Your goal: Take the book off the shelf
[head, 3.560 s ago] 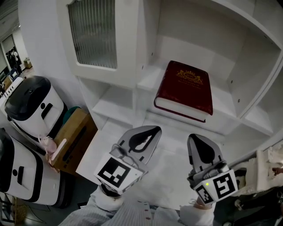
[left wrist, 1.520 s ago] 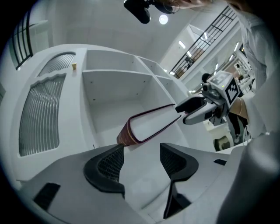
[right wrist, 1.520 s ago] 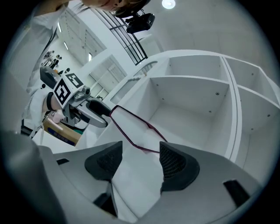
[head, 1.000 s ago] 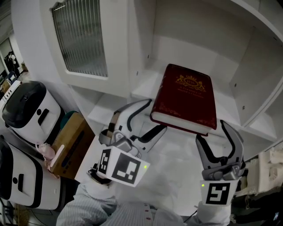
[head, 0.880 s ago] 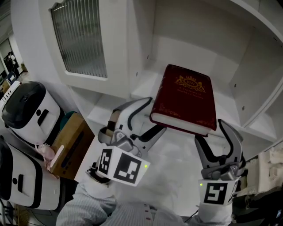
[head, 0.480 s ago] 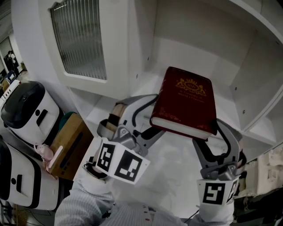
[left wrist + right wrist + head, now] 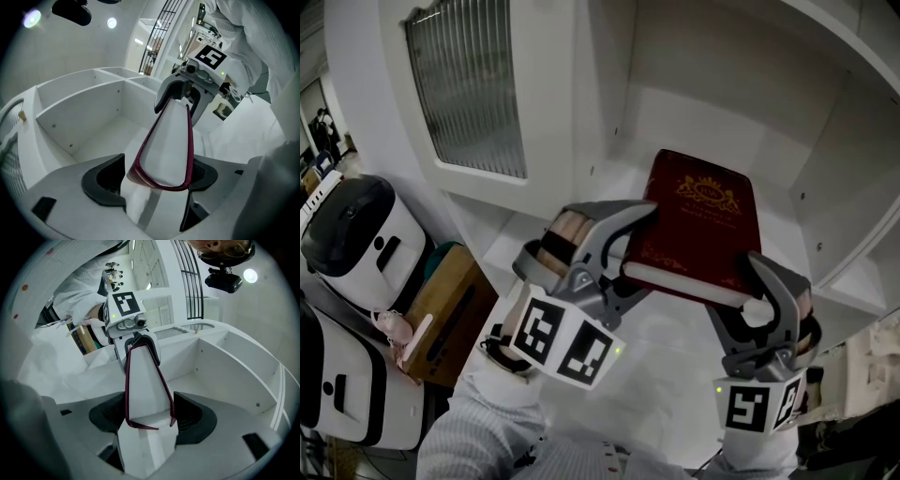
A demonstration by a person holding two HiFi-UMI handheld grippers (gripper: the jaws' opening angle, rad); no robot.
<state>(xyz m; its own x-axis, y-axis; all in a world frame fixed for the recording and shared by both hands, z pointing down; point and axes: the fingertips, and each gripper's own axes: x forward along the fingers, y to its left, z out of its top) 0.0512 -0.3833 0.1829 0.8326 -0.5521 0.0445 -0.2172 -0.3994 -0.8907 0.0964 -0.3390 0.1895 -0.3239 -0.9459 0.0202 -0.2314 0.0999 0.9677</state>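
Book [image 7: 698, 225] is up off the shelf [image 7: 614, 178], carried between both grippers in front of the open compartment, near the shelf's front edge. Dark red cover with a gold emblem faces up, and the page block faces the person.

Left gripper [image 7: 642, 246] is on the book's left edge, one jaw over the cover and the other under it. In the left gripper view the book [image 7: 168, 140] sits end-on between the jaws with a cover against each pad, so it is gripped. Those jaws have just been opening with the book between them. They stand wide, at the book's thickness.

Right gripper [image 7: 741, 295] is on the near right corner, one jaw on top and one below. In the right gripper view the book [image 7: 143, 385] fills the gap pad to pad, so it is clamped too.

Each gripper view shows the other gripper at the book's far end, marker cube facing the camera.

Ribbed-glass door [image 7: 469, 84] is left of the compartment. White-and-black machines [image 7: 356, 234] and a brown box [image 7: 450, 300] sit low on the left, well apart from the book. Pale sleeve [image 7: 487, 431] shows at the bottom edge.
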